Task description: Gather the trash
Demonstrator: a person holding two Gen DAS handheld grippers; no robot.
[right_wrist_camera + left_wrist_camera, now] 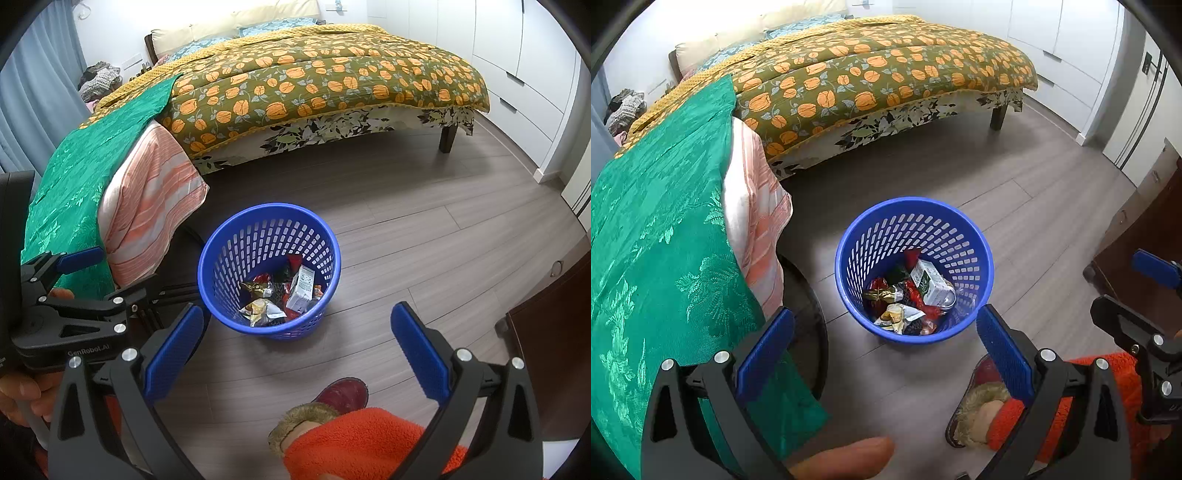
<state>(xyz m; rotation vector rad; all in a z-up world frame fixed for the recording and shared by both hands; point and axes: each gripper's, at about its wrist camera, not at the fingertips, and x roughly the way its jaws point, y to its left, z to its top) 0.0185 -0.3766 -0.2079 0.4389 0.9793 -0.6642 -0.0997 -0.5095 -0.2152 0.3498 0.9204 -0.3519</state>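
Both tools are spread wide and carry nothing. In the left wrist view, the left tool [884, 354] fills the lower part of the frame with its blue pads apart; in the right wrist view, the right tool [297, 350] occupies the same lower region, also with its pads apart.

The blue basket [986, 258] stands on the wood floor [1015, 206] at frame centre, just below the corner of the bed [871, 74]. Its contents are visible at the bottom: a white carton [929, 282] leaning against the wall, plus crumpled wrappers [897, 314] in red, gold and white. No loose trash is visible on the floor in either view, so collection appears near complete or the remaining items lie out of frame.

Hazards from this position:
- The basket is light and open-walled. A tool striking its rim could tip it and spill the contents.
- A slipper [345, 393] and an orange fleece trouser leg [365, 439] sit at lower centre, near the basket. A step forward could knock it.
- The green cloth [665, 240] hangs at the left of frame, close beside the left tool; a pad could snag it.
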